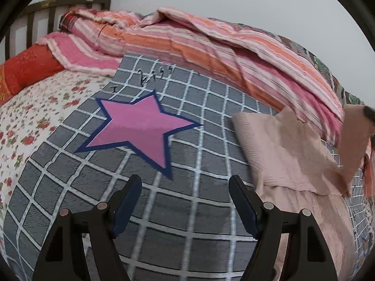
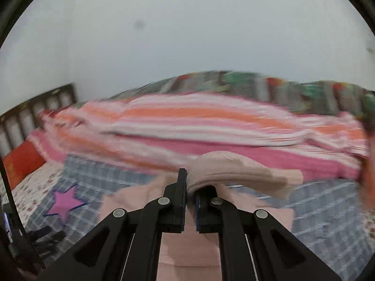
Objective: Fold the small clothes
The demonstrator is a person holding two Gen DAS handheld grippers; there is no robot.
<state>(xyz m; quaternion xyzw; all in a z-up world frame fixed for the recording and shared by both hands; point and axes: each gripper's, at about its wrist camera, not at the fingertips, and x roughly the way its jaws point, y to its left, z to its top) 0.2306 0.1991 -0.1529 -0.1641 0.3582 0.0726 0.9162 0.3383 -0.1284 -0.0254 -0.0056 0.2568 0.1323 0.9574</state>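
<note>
A pale pink knitted garment (image 1: pixel 281 154) lies on the right side of a grey checked blanket (image 1: pixel 187 210) that bears a pink star (image 1: pixel 138 128). My left gripper (image 1: pixel 185 189) hangs open over the blanket, left of the garment, with nothing between its fingers. In the right wrist view my right gripper (image 2: pixel 189 187) is shut on a bunched part of the garment (image 2: pixel 234 168), which curls up and to the right above the jaws. The rest of the cloth (image 2: pixel 187 245) spreads out below them. At the left wrist view's right edge, a lifted flap (image 1: pixel 354 135) hangs from a dark tip.
A striped pink and orange quilt (image 1: pixel 211 46) lies heaped along the far side of the bed. A red pillow (image 1: pixel 28 68) and a dark slatted headboard (image 1: pixel 46 9) are at the left. A floral sheet (image 1: pixel 35 121) borders the blanket. The wall is close behind.
</note>
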